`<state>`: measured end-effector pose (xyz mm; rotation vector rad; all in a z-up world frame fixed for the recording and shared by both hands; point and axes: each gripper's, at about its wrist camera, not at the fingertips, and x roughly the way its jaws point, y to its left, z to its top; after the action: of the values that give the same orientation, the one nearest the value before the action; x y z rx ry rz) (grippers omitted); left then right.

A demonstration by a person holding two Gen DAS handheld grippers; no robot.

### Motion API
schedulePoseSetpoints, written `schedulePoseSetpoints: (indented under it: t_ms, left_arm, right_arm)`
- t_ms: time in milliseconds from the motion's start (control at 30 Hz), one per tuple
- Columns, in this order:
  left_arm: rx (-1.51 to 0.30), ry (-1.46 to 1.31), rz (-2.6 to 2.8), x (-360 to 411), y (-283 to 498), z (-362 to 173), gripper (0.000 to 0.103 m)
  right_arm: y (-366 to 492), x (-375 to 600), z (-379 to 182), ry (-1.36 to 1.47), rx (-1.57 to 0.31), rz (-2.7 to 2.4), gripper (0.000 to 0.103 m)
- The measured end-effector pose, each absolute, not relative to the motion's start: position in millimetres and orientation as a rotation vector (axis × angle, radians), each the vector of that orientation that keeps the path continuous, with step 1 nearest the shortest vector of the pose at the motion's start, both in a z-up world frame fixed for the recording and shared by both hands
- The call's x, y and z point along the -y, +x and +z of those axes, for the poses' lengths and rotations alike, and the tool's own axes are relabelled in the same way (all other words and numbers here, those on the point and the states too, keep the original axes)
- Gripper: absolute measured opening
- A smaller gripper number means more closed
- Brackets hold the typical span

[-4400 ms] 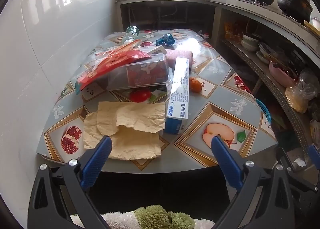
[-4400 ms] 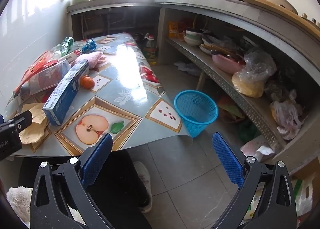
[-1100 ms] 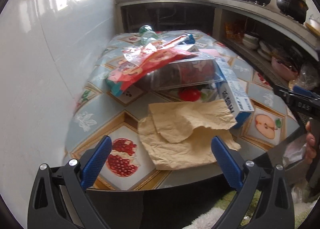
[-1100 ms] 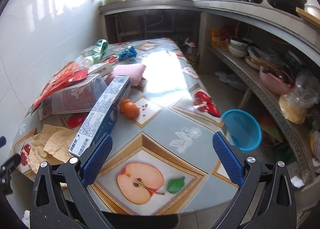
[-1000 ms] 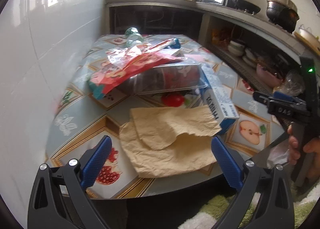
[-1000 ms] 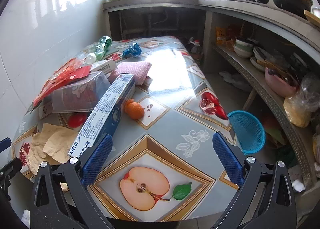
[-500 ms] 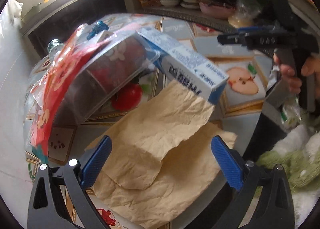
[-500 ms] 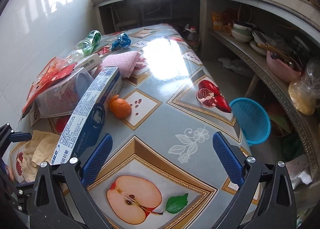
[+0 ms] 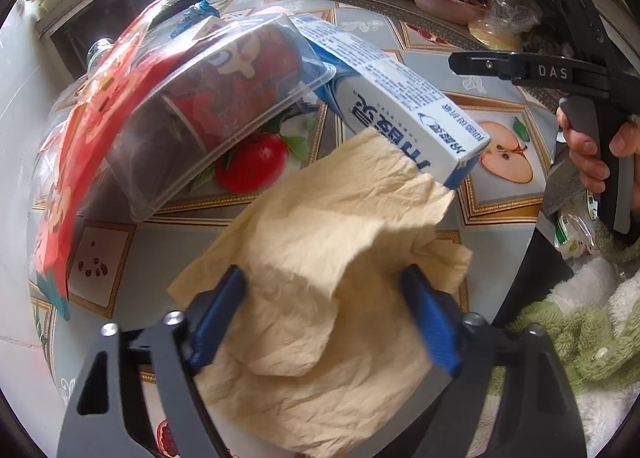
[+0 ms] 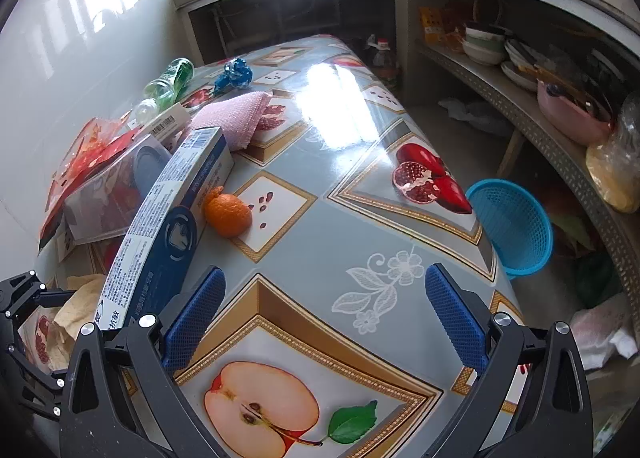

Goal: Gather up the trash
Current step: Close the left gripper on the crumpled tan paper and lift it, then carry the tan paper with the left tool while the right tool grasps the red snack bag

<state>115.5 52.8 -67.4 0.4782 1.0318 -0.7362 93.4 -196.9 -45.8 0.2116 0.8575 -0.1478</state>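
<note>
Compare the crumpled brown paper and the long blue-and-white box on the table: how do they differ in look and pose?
The brown paper is soft, wrinkled and plain tan; the blue-and-white box is rigid, straight-edged and printed. The paper lies flat at the table's near edge, between the left gripper fingers; the box is propped up against the clear container. Both rest on the fruit-patterned table, and the paper overlaps the box's near end.

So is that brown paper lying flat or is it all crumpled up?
Crumpled and folded over. The brown paper is full of creases, with one flap doubled over the rest, and one corner tucked against the blue-and-white box.
</note>
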Motion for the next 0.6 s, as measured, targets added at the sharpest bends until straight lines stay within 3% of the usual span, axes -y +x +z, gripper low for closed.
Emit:
schedulePoseSetpoints:
  t_ms: [167,333,500,600]
  left_arm:
    - [-1.020,0.455,-0.693,-51.8,112.1,-64.8,0.037]
    - [-1.005,0.424,-0.634,-52.0,106.6,-64.9,0.015]
    - [-0.989,0.364,-0.594,-65.1,99.8,-62.6,0.008]
    - [-0.967,0.298,-0.577,-71.7,100.2,-57.1,0.007]
  right_arm:
    - [89.8,198.4,-42.4,0.218,-0.854,-0.152,0.096]
    - [86.7,198.2,-33.1,0.210,-0.836,-0.148,0.096]
    - [88.6,198.6,-21.8,0.218,-0.819,-0.127,0.095]
    - [96.6,197.6,-12.2,0.229,-0.819,-0.081,0.089]
